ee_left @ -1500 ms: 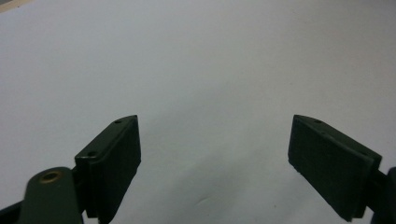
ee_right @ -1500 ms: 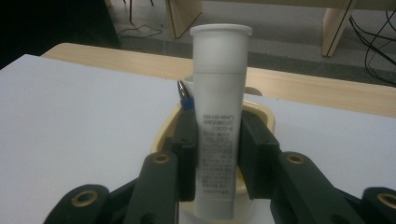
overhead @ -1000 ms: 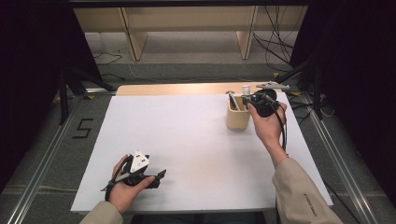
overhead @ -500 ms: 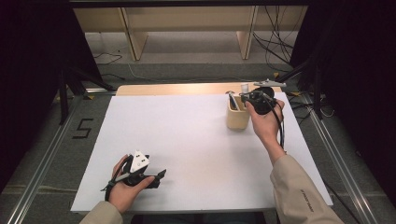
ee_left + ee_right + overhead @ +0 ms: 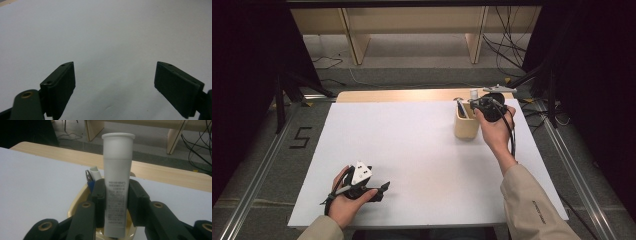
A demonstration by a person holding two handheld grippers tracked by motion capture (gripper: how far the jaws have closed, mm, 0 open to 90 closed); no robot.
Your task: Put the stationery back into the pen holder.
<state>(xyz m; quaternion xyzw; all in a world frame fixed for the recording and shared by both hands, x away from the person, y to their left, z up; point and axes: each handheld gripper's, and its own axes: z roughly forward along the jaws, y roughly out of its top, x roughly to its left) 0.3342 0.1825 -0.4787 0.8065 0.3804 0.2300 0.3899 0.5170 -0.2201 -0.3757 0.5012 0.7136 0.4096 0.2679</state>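
Right gripper [image 5: 115,202] clamped on white tube [image 5: 117,182], cap up, lower end inside beige holder [image 5: 75,207] just below. Tube looks light, smooth, squeezable; grip the printed mid-body. Pens [image 5: 90,178] just behind. Left gripper [image 5: 115,85] wide, idle over counter [image 5: 105,30].

Tube [image 5: 117,185] lower end hidden inside cup [image 5: 75,206]; tube print too blurred to read; cup cut off by bottom edge.

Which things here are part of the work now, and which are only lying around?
Part of the work:
- white tube, clamped upright in the right gripper
- beige cup, just below the tube
- pens in the cup

Only around:
- left gripper, open over the white table
- floor cables
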